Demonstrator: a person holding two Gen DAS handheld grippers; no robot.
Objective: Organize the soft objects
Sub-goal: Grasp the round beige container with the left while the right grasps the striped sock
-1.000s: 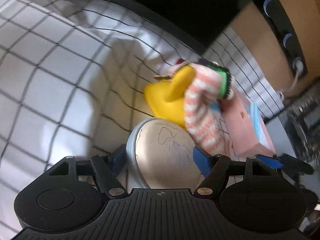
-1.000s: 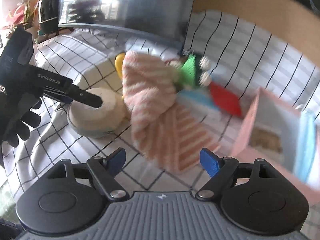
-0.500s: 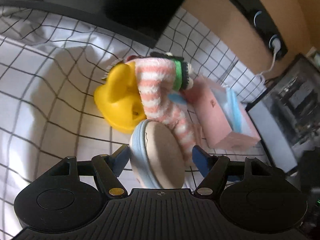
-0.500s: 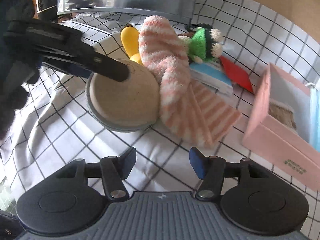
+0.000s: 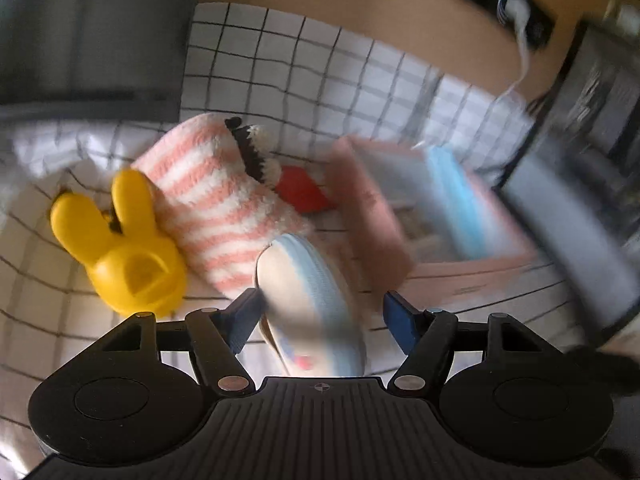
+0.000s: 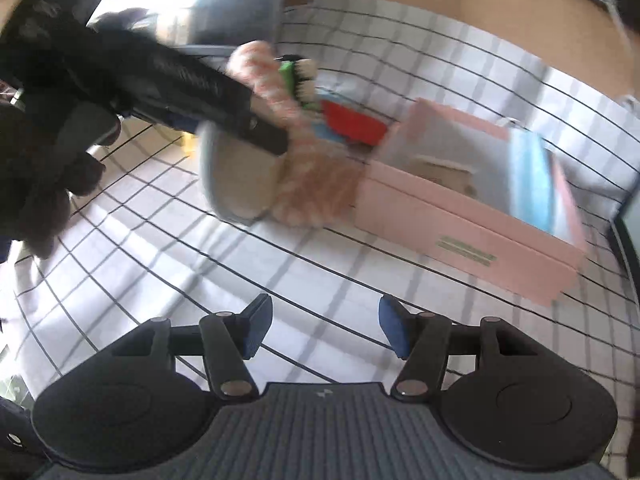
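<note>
Beige round pouch with a pale blue zip edge (image 5: 312,300) sits tilted between the fingers of my left gripper (image 5: 320,316), which grasps it.

My right gripper (image 6: 320,330) hangs unclenched over the checked cloth (image 6: 168,248), jaws having just narrowed on nothing. Beyond the pouch lies a pink-and-white striped fuzzy sock (image 5: 216,196), a yellow rubber bunny (image 5: 124,248) to its left, an open pink box (image 6: 472,216) off right.
</note>
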